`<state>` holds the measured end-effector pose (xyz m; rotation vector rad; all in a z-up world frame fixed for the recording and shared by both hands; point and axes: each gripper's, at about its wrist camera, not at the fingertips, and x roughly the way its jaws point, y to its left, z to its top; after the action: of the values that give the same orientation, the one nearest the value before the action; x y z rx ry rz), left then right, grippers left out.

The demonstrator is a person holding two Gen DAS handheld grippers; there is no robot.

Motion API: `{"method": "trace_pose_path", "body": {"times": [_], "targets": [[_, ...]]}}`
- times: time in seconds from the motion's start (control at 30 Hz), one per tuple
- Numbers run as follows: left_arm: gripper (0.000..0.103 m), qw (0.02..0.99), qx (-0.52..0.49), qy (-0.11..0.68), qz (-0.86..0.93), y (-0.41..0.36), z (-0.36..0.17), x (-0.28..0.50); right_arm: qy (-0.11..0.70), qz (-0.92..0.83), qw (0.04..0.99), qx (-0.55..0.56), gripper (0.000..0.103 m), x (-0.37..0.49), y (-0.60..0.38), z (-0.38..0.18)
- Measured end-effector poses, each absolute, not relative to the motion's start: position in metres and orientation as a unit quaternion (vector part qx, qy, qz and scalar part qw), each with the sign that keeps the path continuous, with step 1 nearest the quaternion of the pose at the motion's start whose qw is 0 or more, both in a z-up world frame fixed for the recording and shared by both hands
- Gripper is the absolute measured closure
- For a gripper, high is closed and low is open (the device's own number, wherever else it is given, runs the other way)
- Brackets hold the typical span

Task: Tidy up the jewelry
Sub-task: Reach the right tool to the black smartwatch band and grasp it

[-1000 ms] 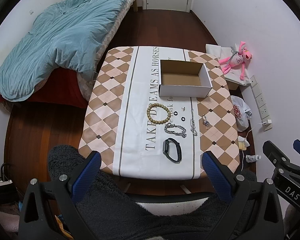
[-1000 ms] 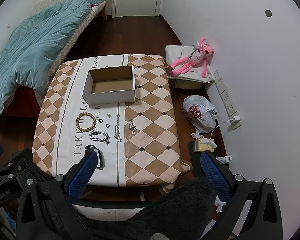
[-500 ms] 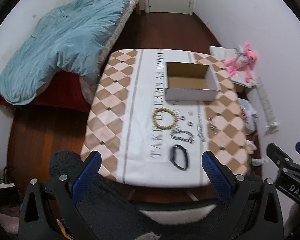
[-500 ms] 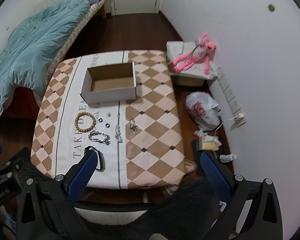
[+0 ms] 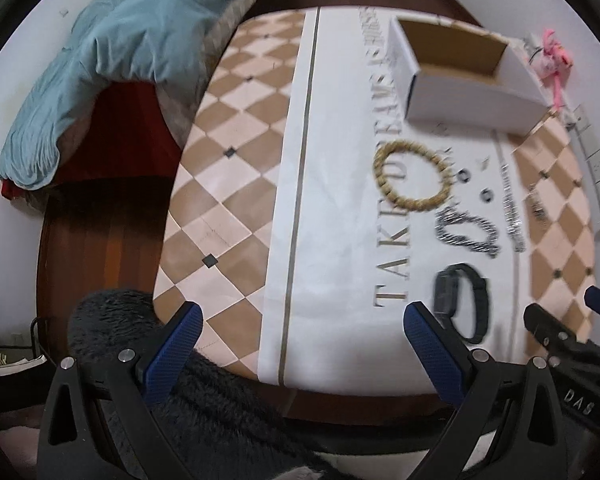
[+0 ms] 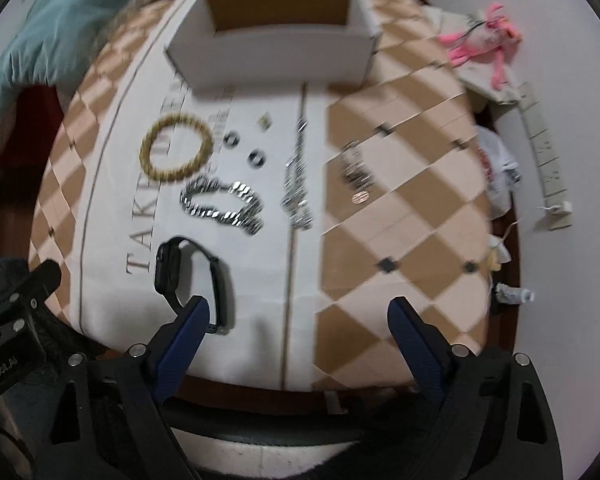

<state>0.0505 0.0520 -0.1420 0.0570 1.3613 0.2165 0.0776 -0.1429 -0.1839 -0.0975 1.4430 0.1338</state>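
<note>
Left wrist view: compared with a second ago, the table [image 5: 236,184] is seen much closer and larger, and the picture is blurred. The left gripper [image 5: 300,332] is held with its blue fingers [image 5: 172,344] spread wide, nothing between them but bare tablecloth. A black watch [image 5: 465,300] lies just beyond the right-hand finger's tip. Farther ahead and to the right are a silver chain bracelet [image 5: 465,232] and a beaded bracelet [image 5: 413,176], with an open white box [image 5: 471,96] beyond them.

Right wrist view: the jewelry is likewise seen far closer than before. The right gripper [image 6: 296,320] is seen with jaws wide apart but closing, nothing between them. The watch [image 6: 192,280] lies at the left-hand finger's tip, partly covered by it; contact cannot be told. The chain bracelet [image 6: 224,204], the beaded bracelet [image 6: 176,152] and a thin chain [image 6: 298,176] lie farther ahead, the box [image 6: 272,52] beyond.
</note>
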Motion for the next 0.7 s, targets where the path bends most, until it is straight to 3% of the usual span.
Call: {"method": "trace_pose_path", "body": {"times": [0.13, 0.4, 0.5, 0.63, 0.7], "targets": [[0.0, 0.76, 0.019, 0.641, 0.105, 0.062, -0.162, 0.056, 0.671, 0.07, 0.736, -0.046, 0.016, 0.077, -0.126, -0.212], [0.0, 0.748, 0.009, 0.654, 0.112, 0.075, -0.184, 0.057, 0.689, 0.088, 0.718, -0.047, 0.037, 0.077, -0.101, -0.248], [0.0, 0.745, 0.003, 0.657, 0.113, 0.078, -0.188, 0.055, 0.687, 0.094, 0.719, -0.06, 0.052, 0.074, -0.091, -0.255], [0.0, 0.742, -0.005, 0.661, 0.111, 0.08, -0.189, 0.056, 0.678, 0.106, 0.724, -0.069, 0.093, 0.073, -0.081, -0.256], [0.0, 0.744, -0.006, 0.66, 0.108, 0.079, -0.188, 0.06, 0.675, 0.103, 0.728, -0.064, 0.095, 0.074, -0.084, -0.255]]}}
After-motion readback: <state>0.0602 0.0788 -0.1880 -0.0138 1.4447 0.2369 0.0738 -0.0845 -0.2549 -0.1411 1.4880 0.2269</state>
